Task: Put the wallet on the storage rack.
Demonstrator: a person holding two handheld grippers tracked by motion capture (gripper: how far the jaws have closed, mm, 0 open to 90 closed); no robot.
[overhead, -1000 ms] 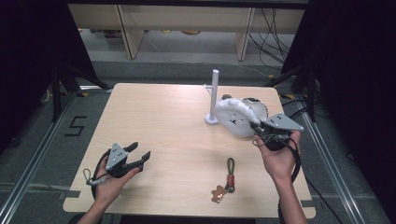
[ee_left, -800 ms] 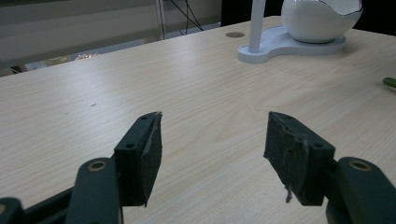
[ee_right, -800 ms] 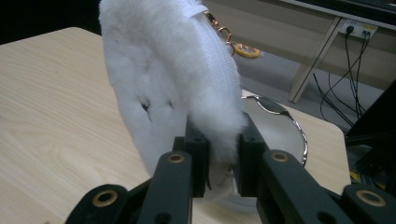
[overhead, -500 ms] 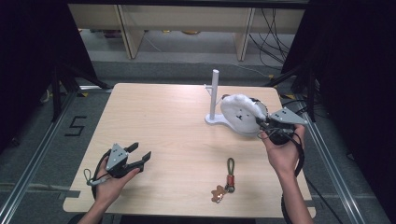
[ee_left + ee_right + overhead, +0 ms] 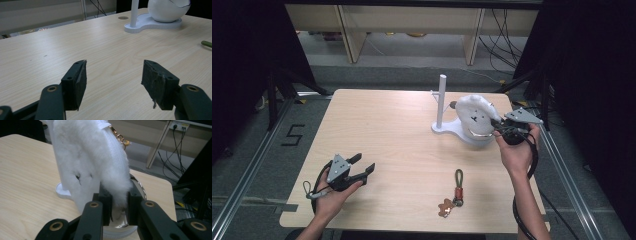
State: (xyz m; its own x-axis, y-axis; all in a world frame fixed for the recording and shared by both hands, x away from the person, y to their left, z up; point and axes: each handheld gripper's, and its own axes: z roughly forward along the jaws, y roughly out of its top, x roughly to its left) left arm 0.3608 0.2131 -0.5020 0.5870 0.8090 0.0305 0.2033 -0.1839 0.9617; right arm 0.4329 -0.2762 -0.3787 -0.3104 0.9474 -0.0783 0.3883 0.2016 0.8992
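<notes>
Plush pouch (image 5: 476, 116) is hanging from the right gripper (image 5: 498, 131), clamped on its lower edge, sitting over the white stand's (image 5: 451, 131) round dish, post (image 5: 441, 100) just left. Left gripper (image 5: 362, 169) is resting open, well apart, near the front-left table (image 5: 377, 125) edge

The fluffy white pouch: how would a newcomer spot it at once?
On the wooden table, find the white stand at its far right. The fluffy white pouch sits beside its post, pinched by the right tool; nothing else there is furry, with a stitched face.
</notes>
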